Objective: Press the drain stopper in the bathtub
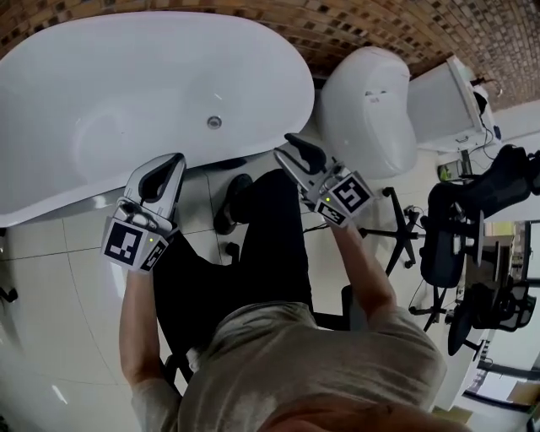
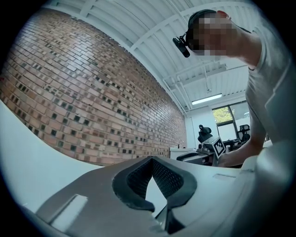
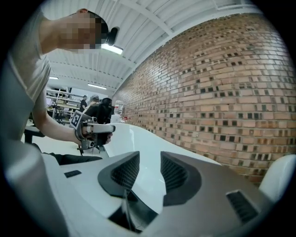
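Observation:
The white bathtub (image 1: 101, 93) fills the upper left of the head view, and its small round metal drain stopper (image 1: 214, 121) sits on the tub floor. Both grippers hang outside the tub, just in front of its near rim. My left gripper (image 1: 173, 162) is below and left of the stopper; in its own view the left gripper (image 2: 151, 162) is shut, fingertips meeting with nothing between them. My right gripper (image 1: 292, 147) is to the stopper's right; in its own view the right gripper (image 3: 150, 163) is open and empty. Neither gripper view shows the stopper.
A white toilet (image 1: 367, 105) with its cistern (image 1: 443, 101) stands right of the tub. Black office chairs (image 1: 460, 228) crowd the far right. A brick wall (image 1: 363, 25) runs behind. The person's dark-trousered legs and a shoe (image 1: 228, 211) reach under the tub's rim on the tiled floor.

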